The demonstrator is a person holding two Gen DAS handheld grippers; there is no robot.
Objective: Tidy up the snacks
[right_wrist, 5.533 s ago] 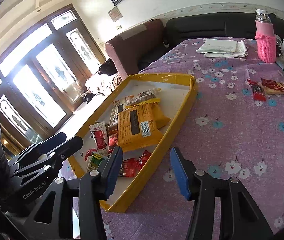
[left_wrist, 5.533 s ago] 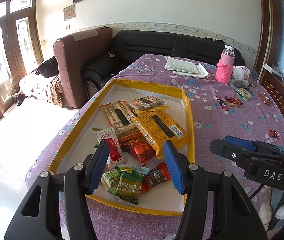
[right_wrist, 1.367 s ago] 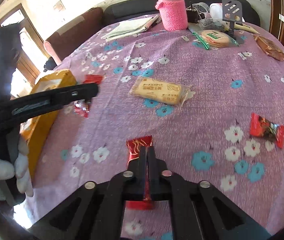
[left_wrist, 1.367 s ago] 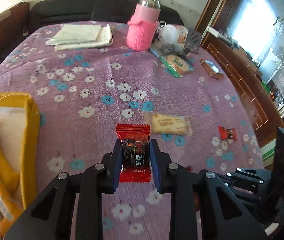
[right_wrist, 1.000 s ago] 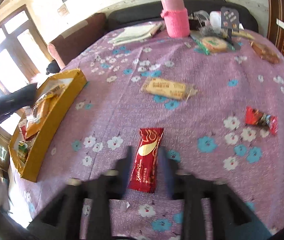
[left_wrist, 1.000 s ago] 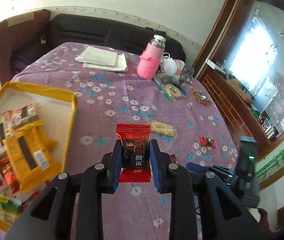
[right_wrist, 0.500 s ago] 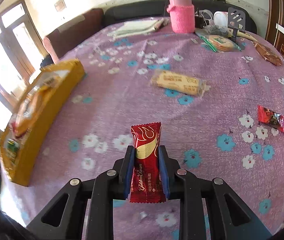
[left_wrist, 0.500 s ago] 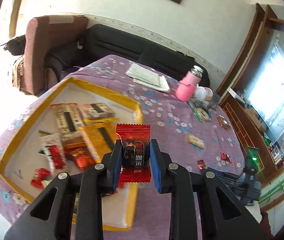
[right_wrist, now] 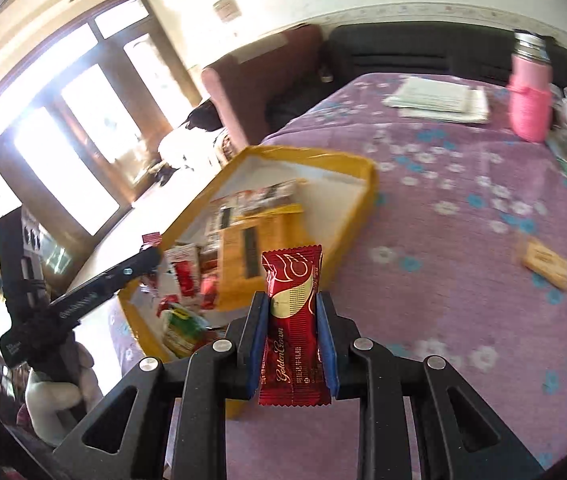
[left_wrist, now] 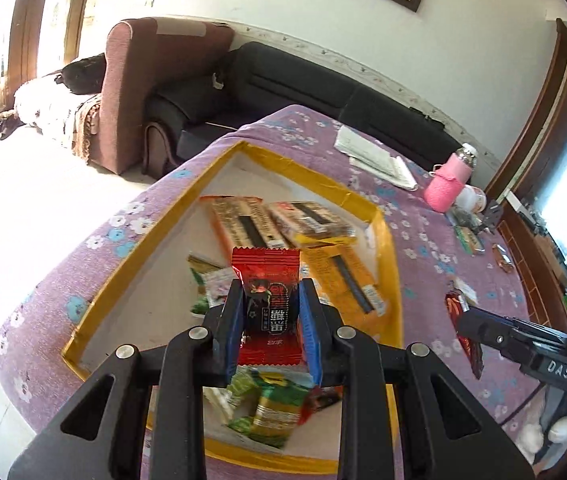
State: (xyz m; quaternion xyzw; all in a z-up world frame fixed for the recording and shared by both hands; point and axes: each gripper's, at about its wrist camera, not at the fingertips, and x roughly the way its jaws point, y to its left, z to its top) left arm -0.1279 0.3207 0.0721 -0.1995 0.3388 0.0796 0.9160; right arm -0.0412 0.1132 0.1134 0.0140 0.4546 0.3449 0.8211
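While the left gripper (left_wrist: 270, 322) clamps a red candy packet (left_wrist: 266, 305) above the yellow-rimmed tray (left_wrist: 386, 240), that tray holds orange packs (left_wrist: 343, 276), brown-labelled bars (left_wrist: 243, 222) and green pouches (left_wrist: 273, 408); the right gripper (right_wrist: 292, 344) pinches a dark red Golden Crown bar (right_wrist: 292, 320) over the purple floral tablecloth (right_wrist: 463, 240), just beside the tray's near corner

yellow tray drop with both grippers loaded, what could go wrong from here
The left gripper holds its red candy over the yellow tray, which is already crowded, so the candy may land on other packets and slide. The right gripper grips the Golden Crown bar beside the tray's near wall; released early, it could land on the purple tablecloth. The two grippers converge and could bump.
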